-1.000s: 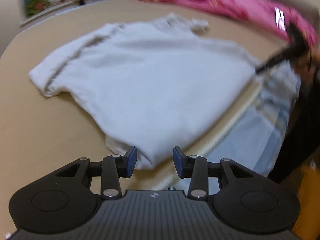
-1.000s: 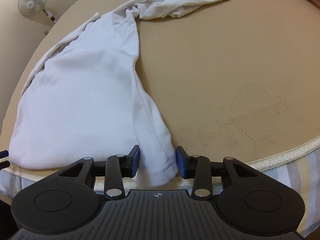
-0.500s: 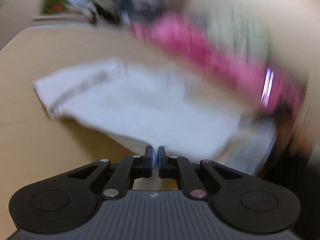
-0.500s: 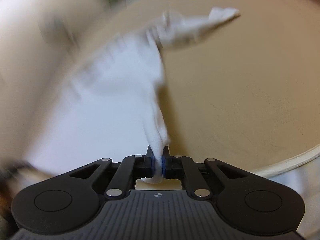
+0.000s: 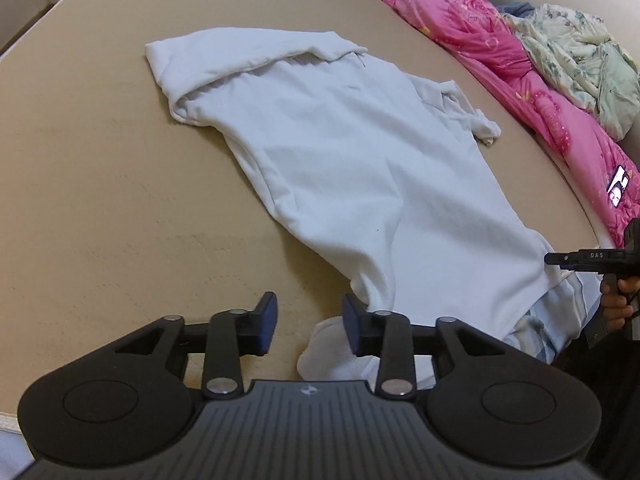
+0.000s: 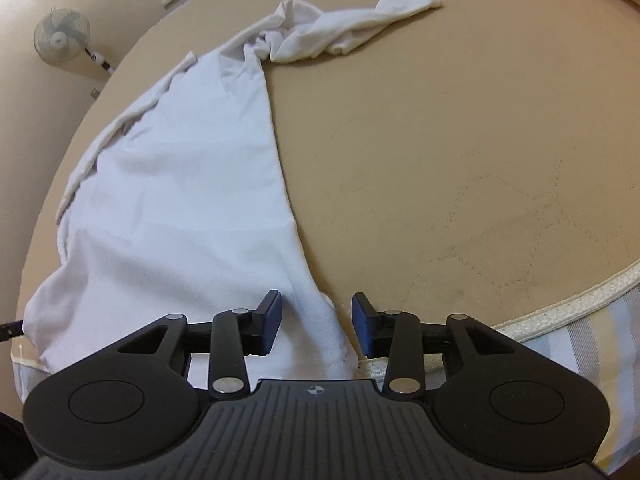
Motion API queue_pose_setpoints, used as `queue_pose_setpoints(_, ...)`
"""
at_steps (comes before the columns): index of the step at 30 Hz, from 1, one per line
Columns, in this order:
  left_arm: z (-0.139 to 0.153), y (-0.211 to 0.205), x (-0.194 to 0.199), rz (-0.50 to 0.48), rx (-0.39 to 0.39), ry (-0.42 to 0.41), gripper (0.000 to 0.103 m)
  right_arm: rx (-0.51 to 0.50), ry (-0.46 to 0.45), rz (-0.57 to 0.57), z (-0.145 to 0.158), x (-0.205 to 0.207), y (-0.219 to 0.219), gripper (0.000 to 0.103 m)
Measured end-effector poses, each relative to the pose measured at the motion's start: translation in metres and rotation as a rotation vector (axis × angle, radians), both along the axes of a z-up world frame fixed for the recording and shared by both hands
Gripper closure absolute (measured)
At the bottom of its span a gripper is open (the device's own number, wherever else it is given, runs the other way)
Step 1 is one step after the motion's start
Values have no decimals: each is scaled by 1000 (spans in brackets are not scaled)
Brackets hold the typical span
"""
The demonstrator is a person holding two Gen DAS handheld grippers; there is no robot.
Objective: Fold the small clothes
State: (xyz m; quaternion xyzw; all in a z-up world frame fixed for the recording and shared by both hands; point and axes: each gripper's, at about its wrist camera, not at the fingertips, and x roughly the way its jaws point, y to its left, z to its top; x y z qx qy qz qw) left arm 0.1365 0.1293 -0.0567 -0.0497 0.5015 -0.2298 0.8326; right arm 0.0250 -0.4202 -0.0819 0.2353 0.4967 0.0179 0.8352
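Now the white shirt's (image 6: 180, 208) hem lies between the right claw's (image 6: 316, 322) just-opened jaws.

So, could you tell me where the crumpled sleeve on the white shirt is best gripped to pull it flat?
Grip the sleeve at its free cuff end, the tip farthest from the shirt body. It lies twisted on the mattress with bare surface to its right, so come in from that side with the right gripper, whose jaws now stand open, and draw it outward.

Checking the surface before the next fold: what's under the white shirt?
The white shirt lies on the tan mattress, its hem draping over the piped edge. Anything beneath the cloth is covered.
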Motion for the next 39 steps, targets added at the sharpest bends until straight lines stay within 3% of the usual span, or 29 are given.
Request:
queue_pose_setpoints(4,7,0,-9,-4,-73,-18,60,-37,24,31,-5,5,9,63)
queue_pose_setpoints(6,15,1,-13,-12,-125,-32,49,-37,28,27,-6,3,9,63)
queue_pose_setpoints(7,16,-3,-16,-29,-113,-37,42,-36,27,23,-6,1,9,63)
queue_pose_setpoints(9,8,-18,-20,-71,-32,-27,42,-39,25,24,-6,-1,9,63)
queue_pose_setpoints(11,-5,-33,-23,-115,49,-11,53,-49,25,32,-7,-2,11,63)
queue_pose_setpoints(12,-8,-40,-26,-126,110,-34,79,-55,24,36,-8,-3,11,63)
queue_pose_setpoints(13,-11,-43,-27,-127,149,-46,91,-62,21,42,-7,-4,12,65)
queue_pose_setpoints(14,-11,-43,-28,-130,140,-36,93,-72,17,46,-7,-5,13,70)
queue_pose_setpoints(15,-6,-41,-32,-138,127,-47,94,-75,12,53,-6,-6,14,89)
queue_pose_setpoints(16,2,-37,-37,-141,113,-71,95,-69,1,56,-3,-8,14,97)
queue_pose_setpoints(18,31,-19,-51,-113,-1,-117,96,6,-63,30,11,-18,6,98)
queue_pose_setpoints(21,76,16,-85,-58,-177,-238,96,260,-226,-51,38,-46,-23,98)
queue_pose_setpoints(22,81,23,-92,-46,-189,-256,96,319,-276,-65,45,-58,-30,98)
queue_pose_setpoints(24,78,26,-98,-43,-120,-237,96,379,-309,-65,50,-73,-37,98)
queue_pose_setpoints(26,58,15,-93,-68,15,-151,95,318,-238,-38,44,-74,-32,98)
queue_pose_setpoints(28,37,1,-87,-66,160,-82,93,180,-102,20,29,-66,-16,98)
queue_pose_setpoints(30,25,-6,-80,-38,237,-44,93,86,-13,44,16,-60,-4,94)
queue_pose_setpoints(32,24,-6,-71,-19,180,-22,84,28,-9,33,13,-53,0,92)
queue_pose_setpoints(34,25,-3,-61,6,122,-6,69,23,-15,20,12,-46,2,72)
queue_pose_setpoints(37,17,-2,-49,61,111,53,68,-4,-2,46,6,-36,11,67)
queue_pose_setpoints(39,4,-3,-44,61,151,102,68,-18,16,71,-1,-31,17,67)
